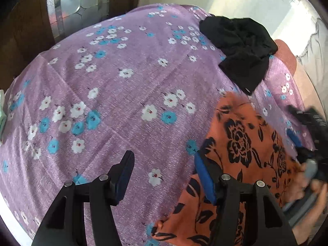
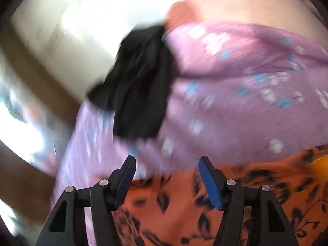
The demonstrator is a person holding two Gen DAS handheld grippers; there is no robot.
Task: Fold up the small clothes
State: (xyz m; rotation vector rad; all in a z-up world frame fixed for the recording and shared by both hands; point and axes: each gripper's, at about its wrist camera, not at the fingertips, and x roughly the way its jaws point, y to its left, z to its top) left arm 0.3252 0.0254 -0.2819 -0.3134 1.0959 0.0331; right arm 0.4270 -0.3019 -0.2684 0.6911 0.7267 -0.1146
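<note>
An orange garment with black flowers (image 1: 242, 155) lies on the purple flowered bedsheet (image 1: 127, 94) at the lower right. A crumpled black garment (image 1: 244, 49) lies farther back near the bed's edge. My left gripper (image 1: 164, 160) is open and empty above the sheet, just left of the orange garment's edge. My right gripper (image 2: 167, 164) is open and empty over the near edge of the orange garment (image 2: 184, 201), with the black garment (image 2: 141, 82) ahead. The right wrist view is motion-blurred. The right gripper also shows in the left wrist view (image 1: 307, 143) at the far right.
A metal-framed door or cabinet (image 1: 78, 4) stands beyond the bed at the left. A pale green cloth (image 1: 2, 110) shows at the left edge. A reddish pillow (image 1: 287, 55) and a light floor (image 1: 256, 2) lie past the bed's right side.
</note>
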